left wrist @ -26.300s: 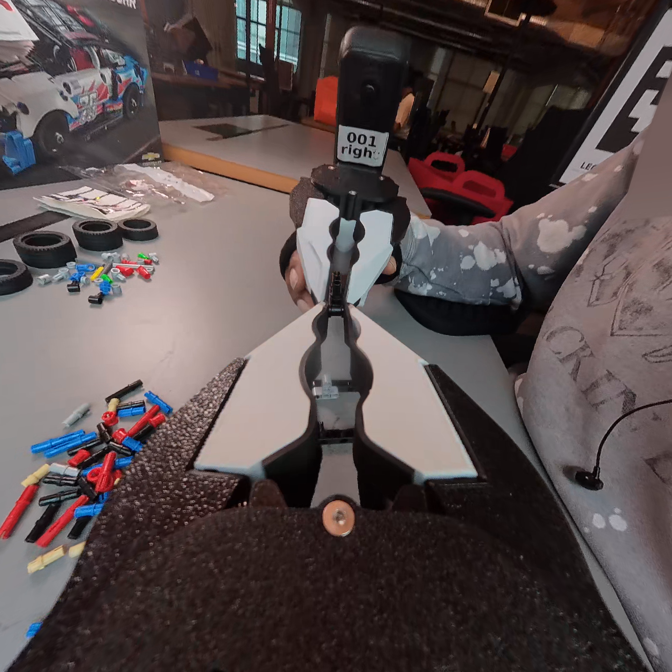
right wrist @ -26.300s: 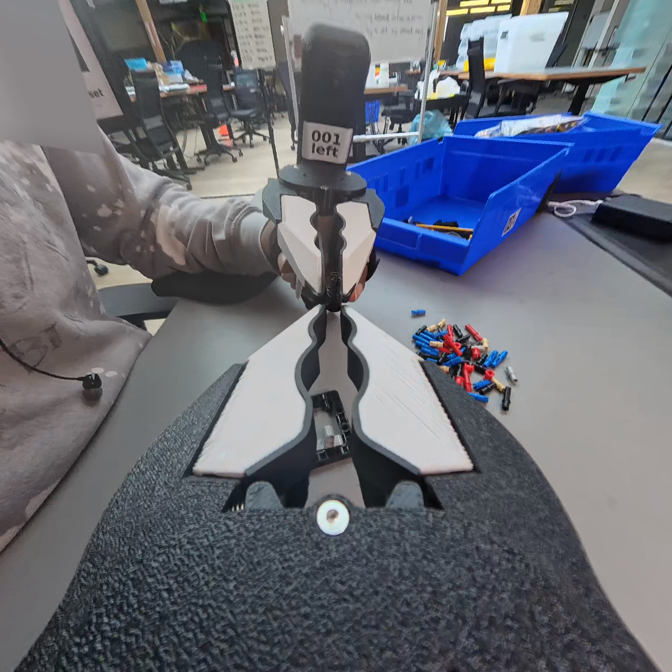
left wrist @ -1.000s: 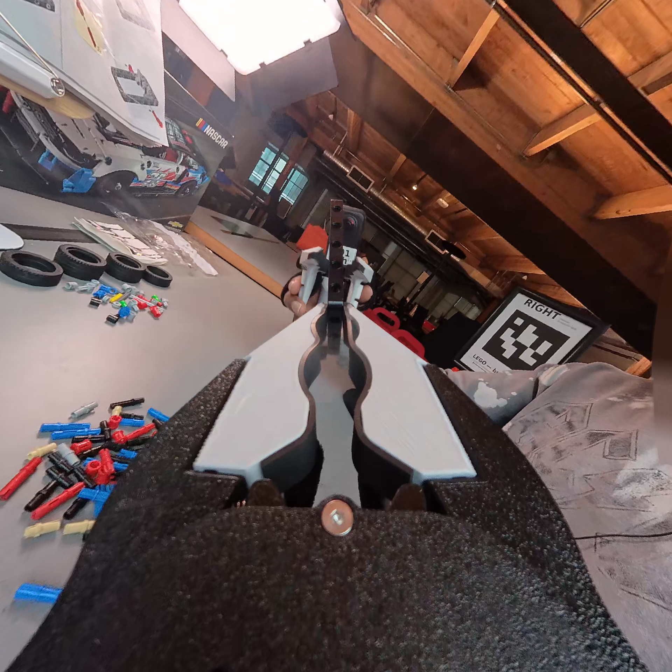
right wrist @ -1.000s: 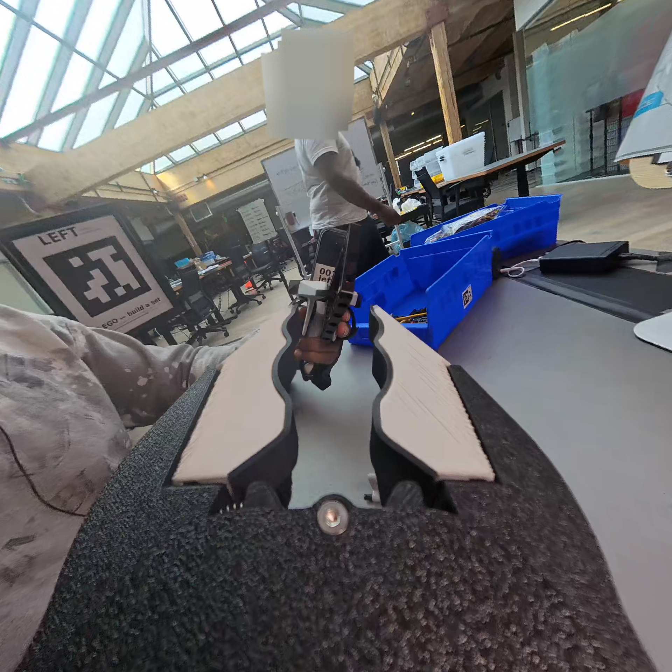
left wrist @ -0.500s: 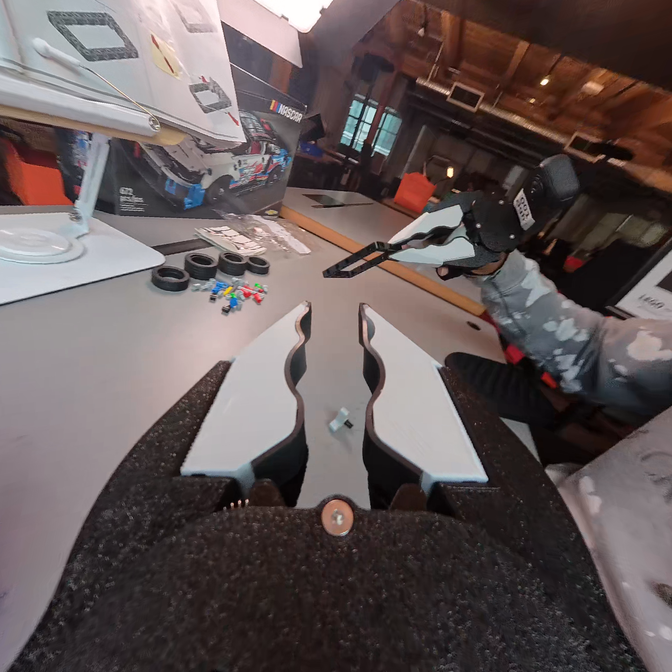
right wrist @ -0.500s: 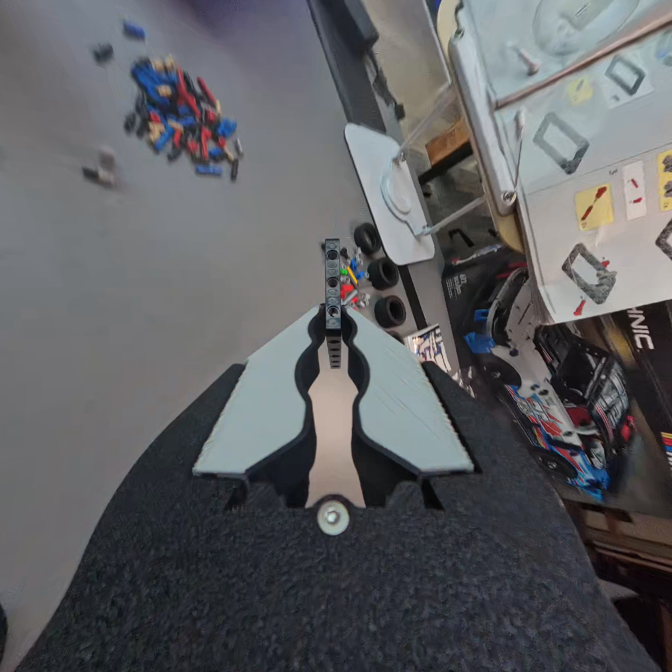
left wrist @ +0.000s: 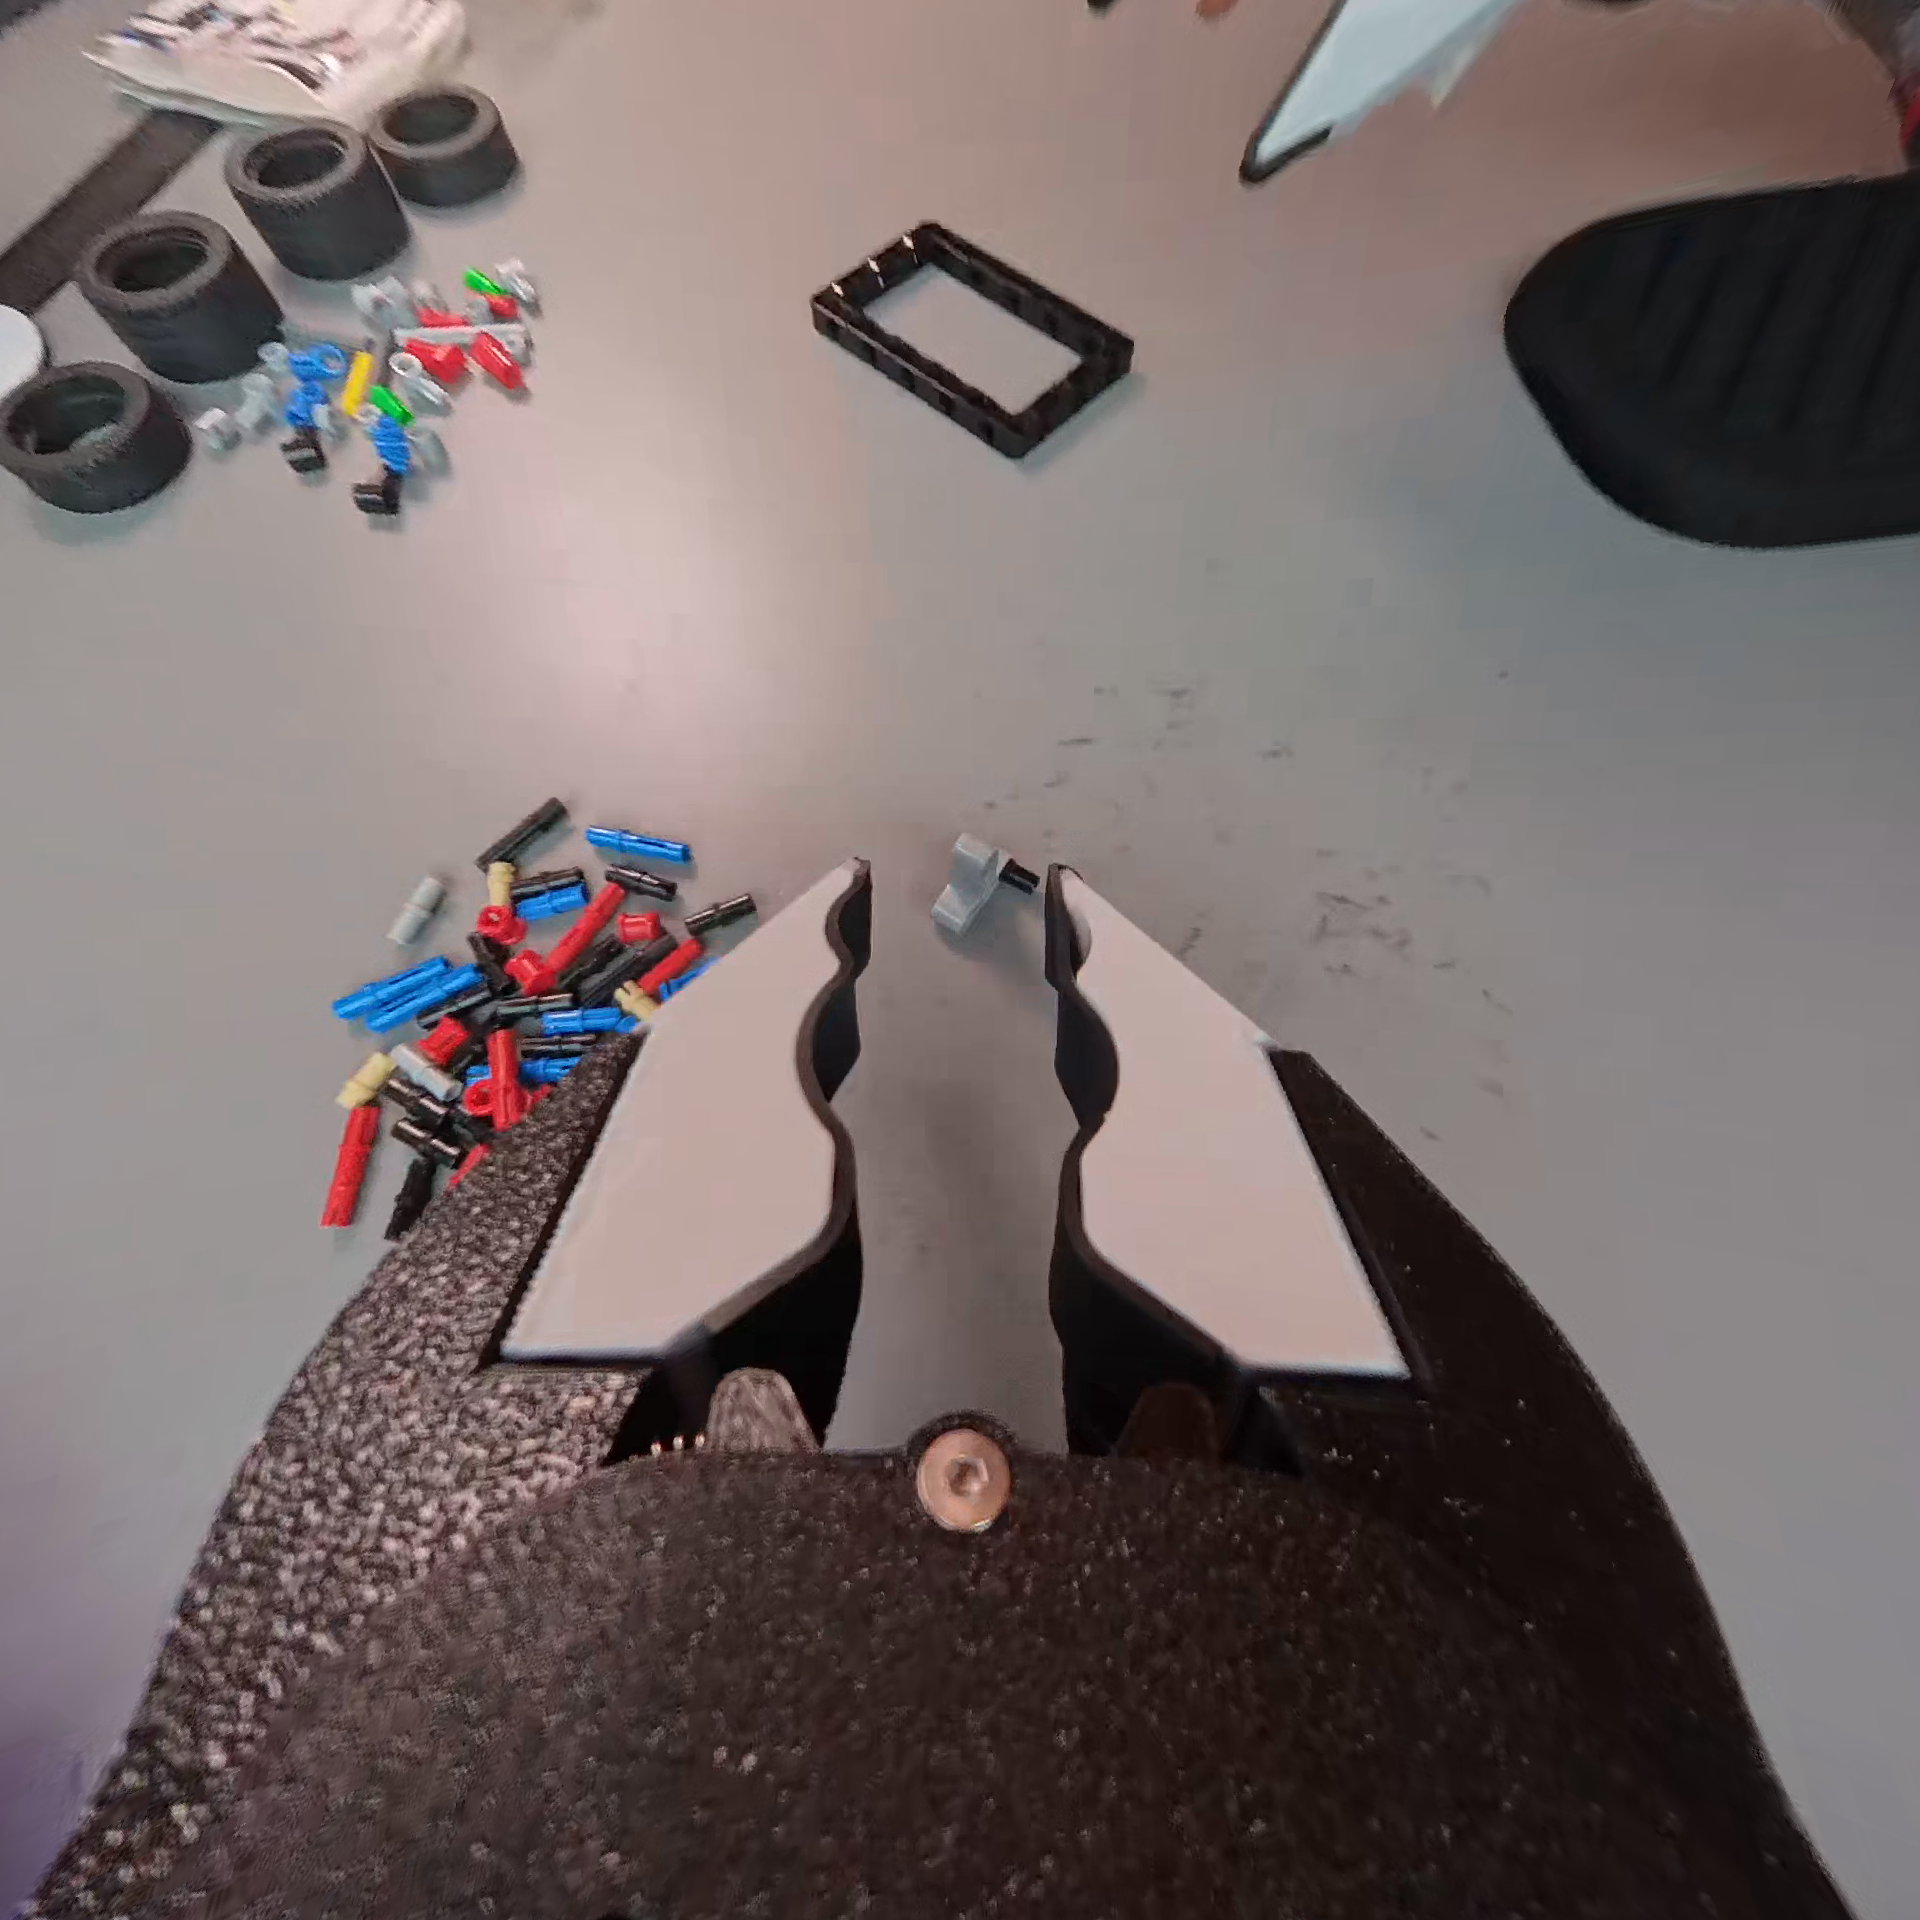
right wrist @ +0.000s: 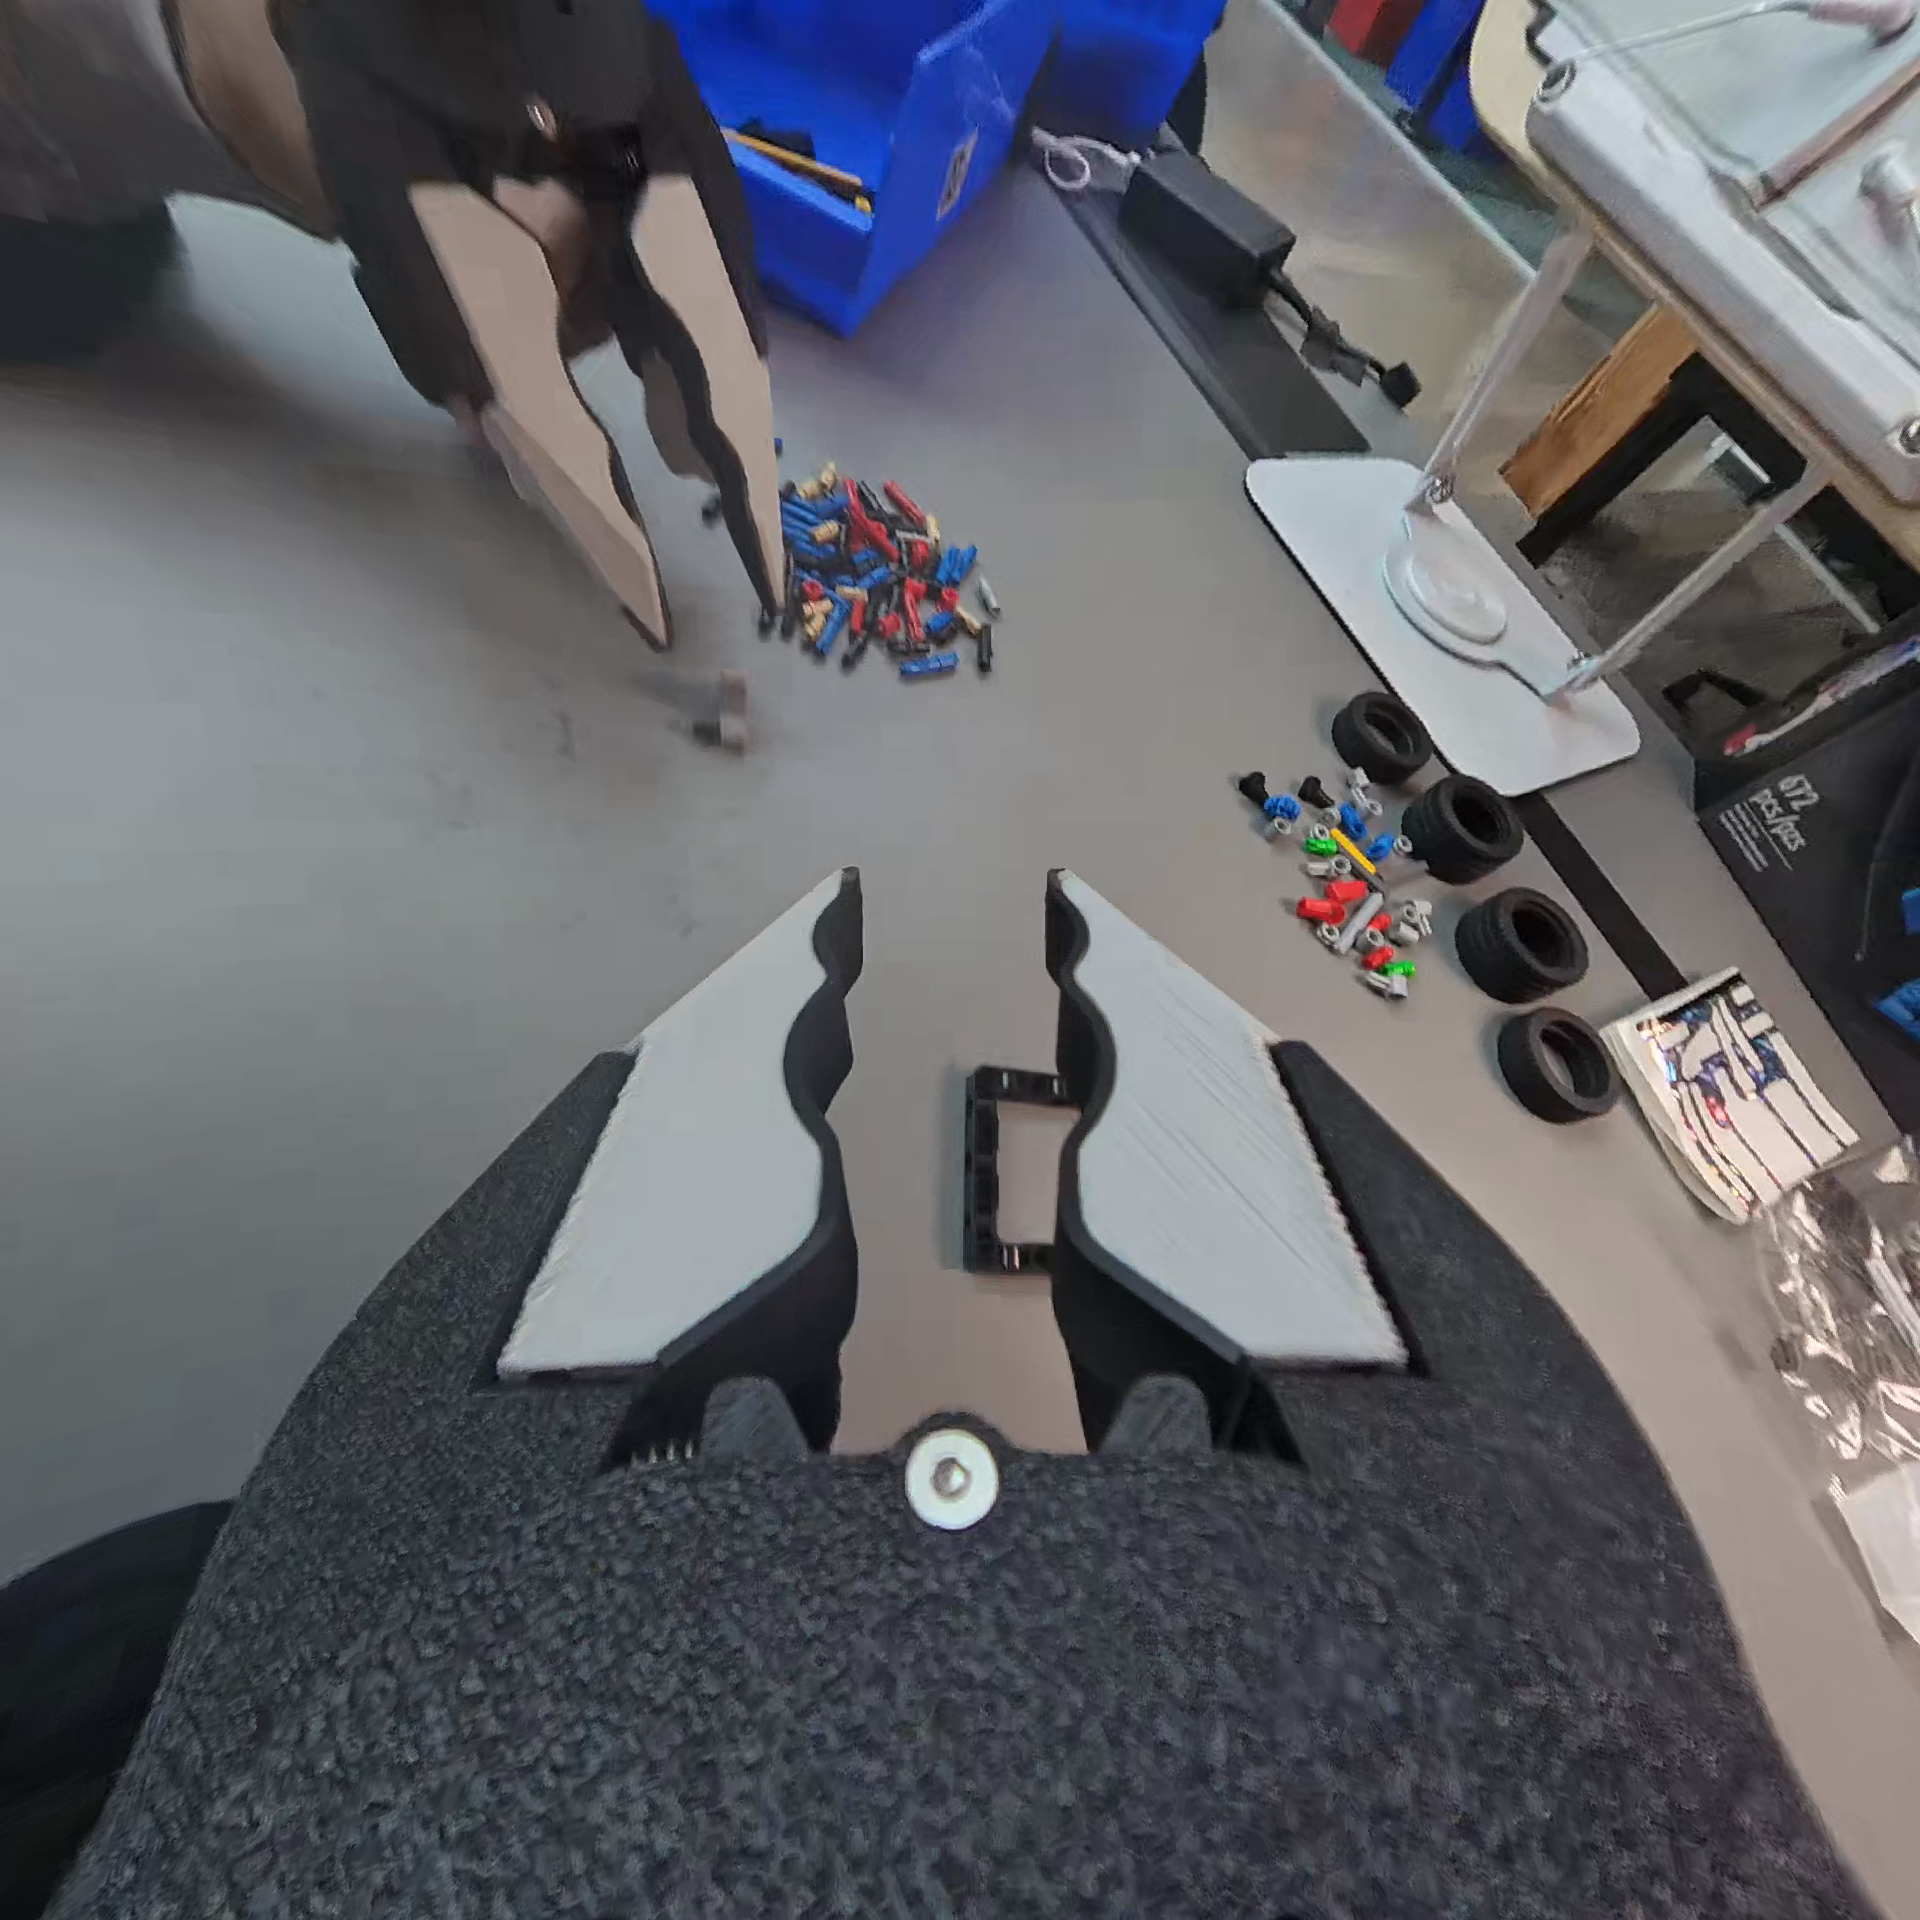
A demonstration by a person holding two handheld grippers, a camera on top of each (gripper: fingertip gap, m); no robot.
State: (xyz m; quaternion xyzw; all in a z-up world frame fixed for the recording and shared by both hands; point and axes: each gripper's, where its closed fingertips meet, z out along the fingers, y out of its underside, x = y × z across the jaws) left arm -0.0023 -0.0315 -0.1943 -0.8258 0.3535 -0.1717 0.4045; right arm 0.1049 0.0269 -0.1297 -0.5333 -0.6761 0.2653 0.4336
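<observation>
The left gripper hangs over the grey table with its two grey-faced fingers apart and nothing between them. Just beyond the fingertips, slightly toward the right-hand one, a small grey plastic connector with a short black pin lies on the table; whether the right fingertip touches the pin cannot be told. Left of this connector, and just beside the left finger, sits a heap of small red, blue, black and tan plastic pins.

Farther from the connector, toward the top of the left wrist view, a black rectangular plastic frame with holes along its sides lies flat. To the left of the frame are a smaller cluster of mixed coloured plastic bits and four black rubber toy tyres, with a printed sticker sheet beyond them.

The right gripper is also spread wide and empty, held over the black frame, which shows through the gap low between its fingers, partly hidden under the right one. In the right wrist view the left gripper stands tips-down near the connector, which is blurred there. Beyond the pin heap stands a blue plastic bin.
</observation>
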